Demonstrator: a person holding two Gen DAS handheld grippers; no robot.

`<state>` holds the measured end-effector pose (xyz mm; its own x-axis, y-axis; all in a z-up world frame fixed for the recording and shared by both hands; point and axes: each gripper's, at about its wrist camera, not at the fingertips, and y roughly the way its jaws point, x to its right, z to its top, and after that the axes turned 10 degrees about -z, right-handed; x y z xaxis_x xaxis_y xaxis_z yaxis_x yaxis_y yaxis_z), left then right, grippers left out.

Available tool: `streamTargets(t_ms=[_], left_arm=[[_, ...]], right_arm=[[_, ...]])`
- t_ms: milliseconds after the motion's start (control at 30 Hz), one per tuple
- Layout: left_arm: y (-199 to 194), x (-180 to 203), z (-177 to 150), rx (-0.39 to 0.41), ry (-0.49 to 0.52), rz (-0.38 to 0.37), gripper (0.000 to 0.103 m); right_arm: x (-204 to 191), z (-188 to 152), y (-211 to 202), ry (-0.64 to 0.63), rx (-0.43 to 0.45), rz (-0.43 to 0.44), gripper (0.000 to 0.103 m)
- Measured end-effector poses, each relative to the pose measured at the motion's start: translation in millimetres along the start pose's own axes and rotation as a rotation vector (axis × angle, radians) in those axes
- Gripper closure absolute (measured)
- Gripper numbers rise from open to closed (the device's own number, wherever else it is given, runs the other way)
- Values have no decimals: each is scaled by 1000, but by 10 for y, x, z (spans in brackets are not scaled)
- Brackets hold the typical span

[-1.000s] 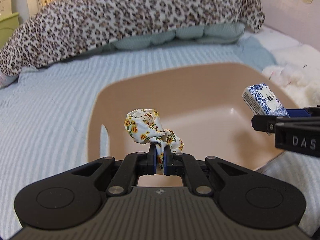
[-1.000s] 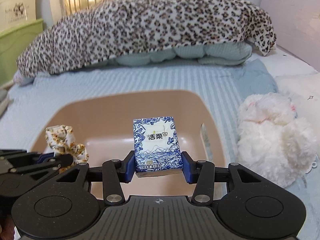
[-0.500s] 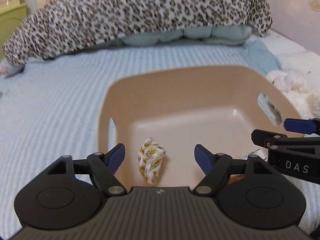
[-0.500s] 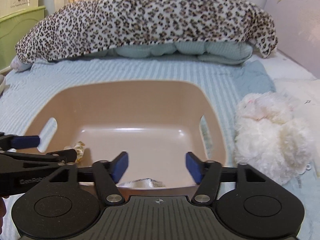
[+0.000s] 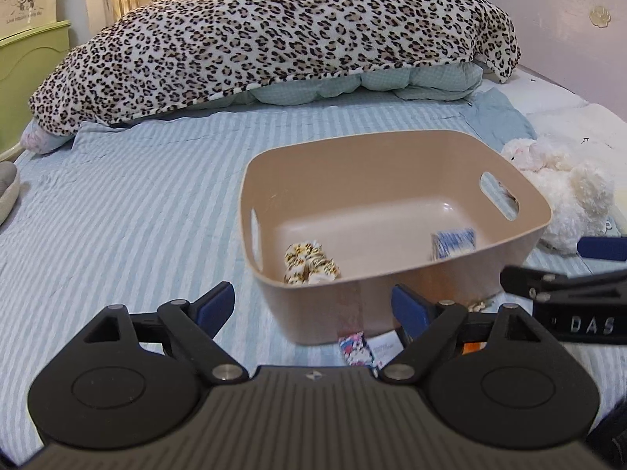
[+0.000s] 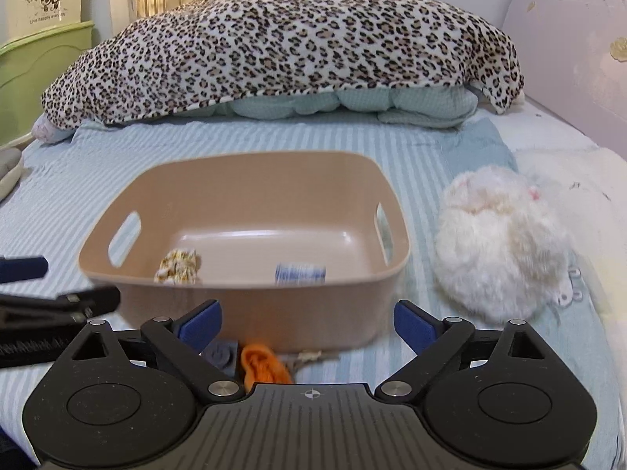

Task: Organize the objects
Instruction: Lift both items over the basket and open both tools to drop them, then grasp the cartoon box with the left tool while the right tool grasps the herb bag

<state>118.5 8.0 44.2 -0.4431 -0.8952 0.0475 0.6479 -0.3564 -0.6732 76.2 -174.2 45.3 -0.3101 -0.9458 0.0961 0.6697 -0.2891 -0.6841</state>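
Left gripper [image 5: 313,305] is seen with jaws spread wide, nothing held between them; right gripper [image 6: 307,323] likewise spread apart and empty. Both are held just short of the near wall of the tan basket [image 5: 395,145], which is set on the striped bed sheet [image 5: 129,203]. Inside the basket, the floral scrunchie [image 5: 309,264] is noted at the left of the floor and the blue-patterned tissue pack [image 5: 452,244] toward the right; the two lie apart. On the sheet just before the basket, small items are recorded: an orange fabric piece [image 6: 262,366], a grey block [image 6: 223,354] touching it on its left, and a small printed packet [image 5: 354,348]. A white plush toy [image 6: 501,250] lies just right of the basket. A leopard-print blanket [image 6: 282,51] is heaped over pale green bedding [image 6: 392,103] at the far end
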Motion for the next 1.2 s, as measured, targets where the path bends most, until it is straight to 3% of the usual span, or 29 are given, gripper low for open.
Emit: streamTargets(t_ms=[533,933,1200], left_arm=[[62,-215,-697,-141,-68,8,15],[250,-350,-848,-187,-110,19,15],[339,-430,-876,-198,-125,33,15]], right_arm=[[-236,-609,184,-21,-159,24,6],[-518,-806,413,-54,-233,58,7],[-655,-854,550,-96,-251,33,7]])
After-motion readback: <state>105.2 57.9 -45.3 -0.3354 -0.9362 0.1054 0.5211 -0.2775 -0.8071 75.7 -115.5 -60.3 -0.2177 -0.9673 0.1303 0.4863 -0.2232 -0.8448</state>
